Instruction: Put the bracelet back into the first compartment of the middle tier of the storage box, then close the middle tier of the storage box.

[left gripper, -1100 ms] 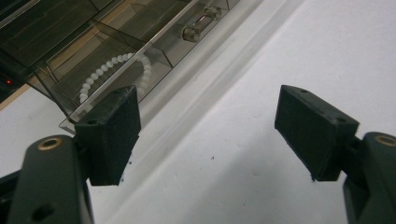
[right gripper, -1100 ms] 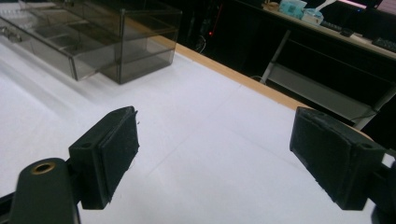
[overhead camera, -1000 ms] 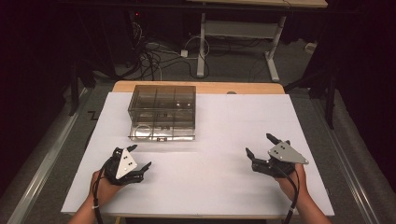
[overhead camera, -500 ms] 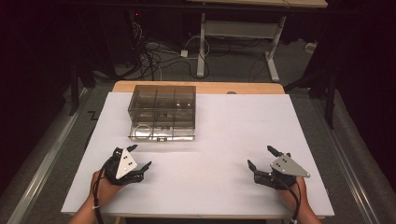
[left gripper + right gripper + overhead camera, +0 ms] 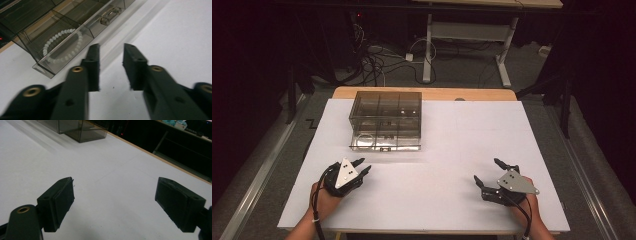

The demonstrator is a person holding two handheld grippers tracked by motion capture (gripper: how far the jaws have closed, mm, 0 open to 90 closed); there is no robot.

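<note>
Smoked transparent plastic organiser box with compartments (image 5: 386, 120) at the far left-centre of the white-covered worktop (image 5: 447, 150), its lower drawer pulled slightly forward. A white beaded bracelet (image 5: 62, 42) lies in the drawer's end compartment; a clear cylindrical drawer handle (image 5: 110, 16) sits on its front. Left gripper (image 5: 360, 167) rests near the front-left edge, just short of the box; its fingers have just been closing and stand narrowly apart, nothing between them. Right gripper (image 5: 490, 173) rests near the front-right edge, well apart from the box, fingers spread wide over bare worktop.
</note>
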